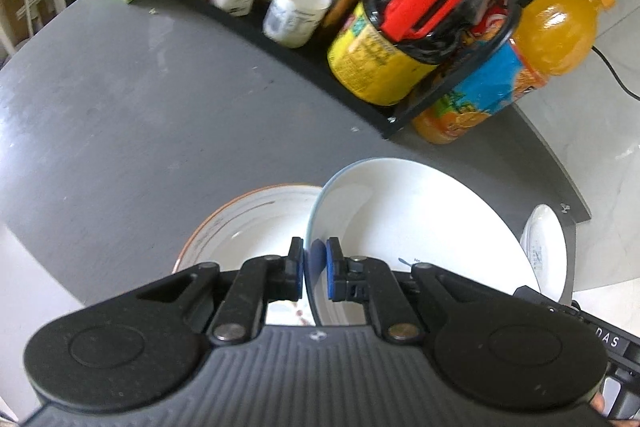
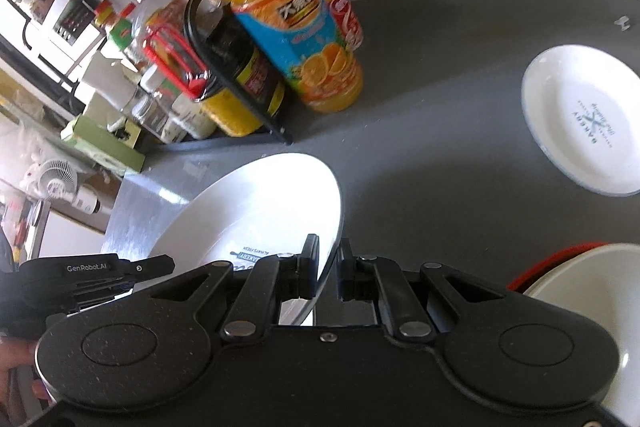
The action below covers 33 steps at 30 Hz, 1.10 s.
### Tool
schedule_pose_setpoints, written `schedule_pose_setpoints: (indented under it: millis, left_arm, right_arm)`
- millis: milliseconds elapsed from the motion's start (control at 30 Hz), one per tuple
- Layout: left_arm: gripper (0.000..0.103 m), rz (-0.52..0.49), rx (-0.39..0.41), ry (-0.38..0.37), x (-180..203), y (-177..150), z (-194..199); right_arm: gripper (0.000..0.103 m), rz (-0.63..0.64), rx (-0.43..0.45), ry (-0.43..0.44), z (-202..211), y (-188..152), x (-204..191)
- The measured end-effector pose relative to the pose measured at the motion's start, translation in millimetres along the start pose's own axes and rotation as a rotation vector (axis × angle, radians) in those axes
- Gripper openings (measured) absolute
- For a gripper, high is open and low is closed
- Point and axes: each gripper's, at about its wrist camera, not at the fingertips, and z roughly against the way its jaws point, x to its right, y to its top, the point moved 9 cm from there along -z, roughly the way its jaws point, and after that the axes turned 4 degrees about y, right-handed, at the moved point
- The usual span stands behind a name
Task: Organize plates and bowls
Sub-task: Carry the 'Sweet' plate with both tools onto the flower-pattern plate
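A large white plate with a thin blue rim (image 1: 408, 227) hangs tilted above the dark grey table (image 1: 132, 99). My left gripper (image 1: 315, 263) is shut on its near edge. In the right wrist view the same plate (image 2: 260, 211) has its rim pinched by my right gripper (image 2: 329, 263). Below it on the left sits a white dish with an orange rim (image 1: 244, 223). A small white plate with printed lettering (image 2: 588, 123) lies flat on the table, seen edge-on as the small plate (image 1: 546, 247). A red-rimmed white bowl (image 2: 580, 271) shows at the lower right.
A black wire rack (image 1: 452, 83) crowded with sauce bottles and jars stands at the table's back. Beside it stand an orange juice bottle (image 2: 296, 27) and a red cola can (image 2: 344, 11). Bare grey tabletop (image 2: 432, 115) lies between the rack and the small plate.
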Motion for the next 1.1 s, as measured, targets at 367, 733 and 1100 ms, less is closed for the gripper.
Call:
schedule_pose_setpoints:
  millis: [367,733,1100]
  left_arm:
    - [0.009,0.038,-0.019,0.021,-21.9,-10.4,-1.9]
    - [0.011,0.043,-0.041,0.039,-35.3,-18.6,-10.0]
    - [0.014,0.034,-0.062,0.063,-47.5,-29.5,-17.8]
  right_arm:
    - [0.008,0.025,-0.052,-0.004,-10.9,-12.7,-10.7]
    - [0.008,0.065,-0.079,-0.020,-14.8,-18.8,-20.1]
    - [0.008,0.099,-0.114,-0.038,-23.4,-38.1,-24.0]
